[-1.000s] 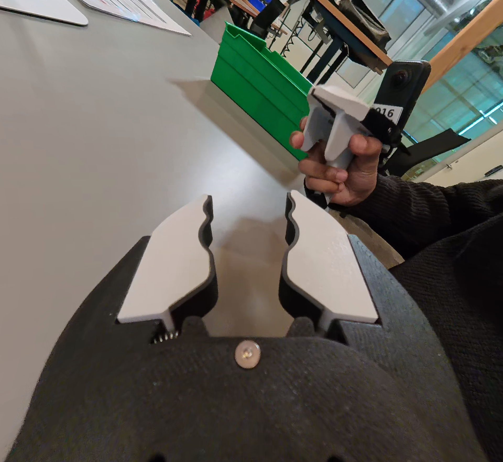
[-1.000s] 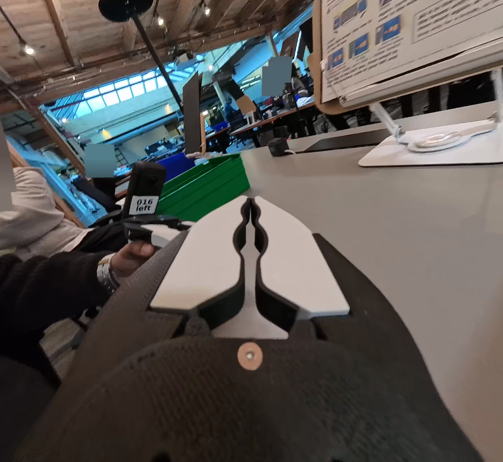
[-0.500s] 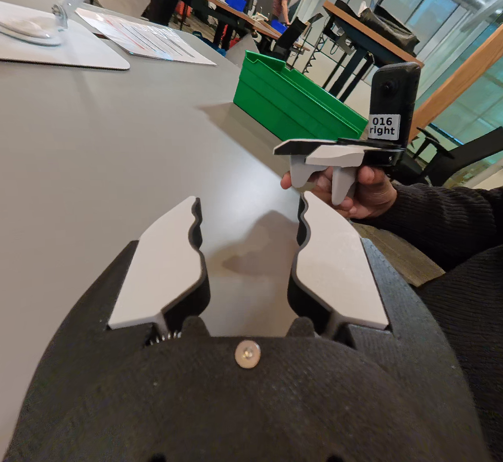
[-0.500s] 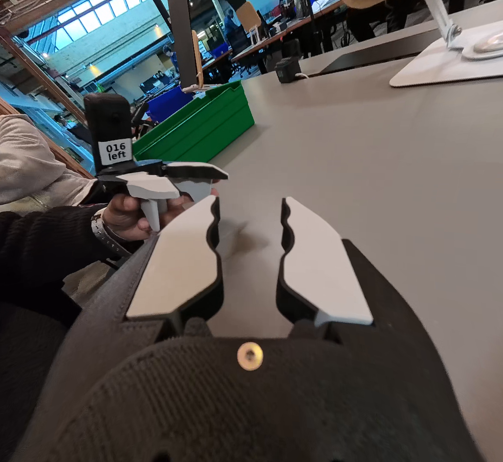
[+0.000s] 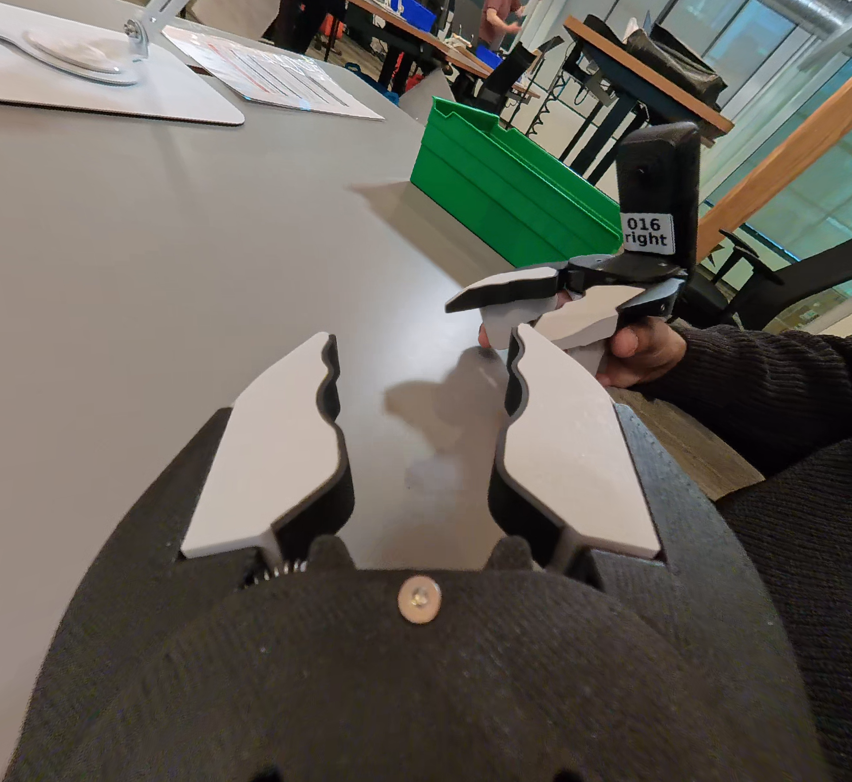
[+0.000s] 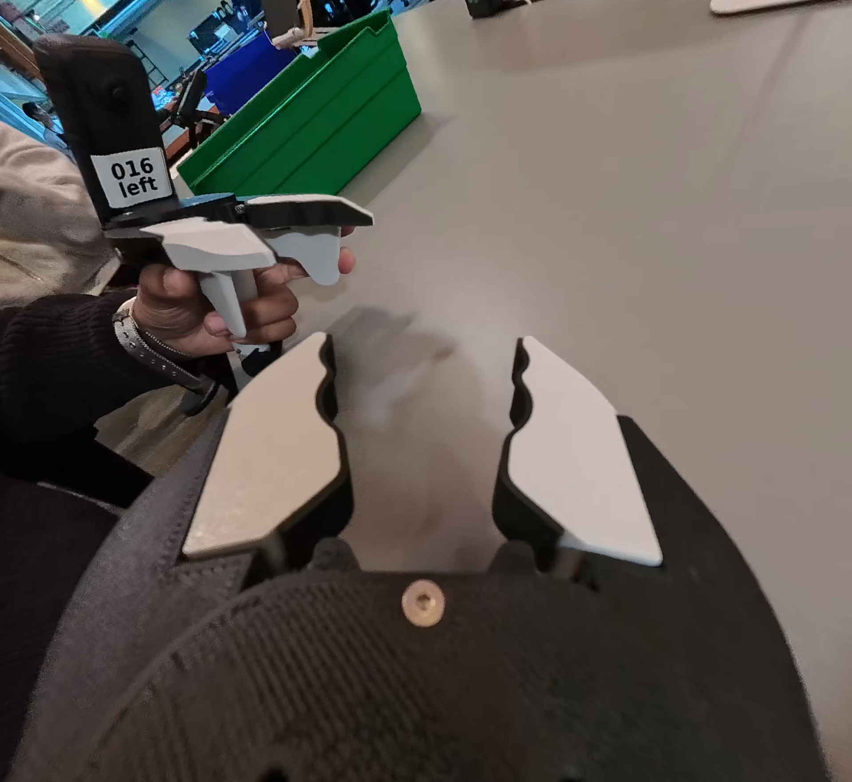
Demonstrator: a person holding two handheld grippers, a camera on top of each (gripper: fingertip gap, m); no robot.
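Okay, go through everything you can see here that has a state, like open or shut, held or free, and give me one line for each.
left gripper: open, empty, above bare table.
right gripper: open, empty, above bare table.
green bin: upright on the table, top open, contents hidden, untouched.
grey table: bare beneath both grippers.
white stand base: flat on the table, far from both grippers.
printed sheet: lying flat on the table.

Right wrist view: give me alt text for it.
The right gripper is open and empty above a grey table. To its left, a hand holds the left gripper, with a green bin behind it.
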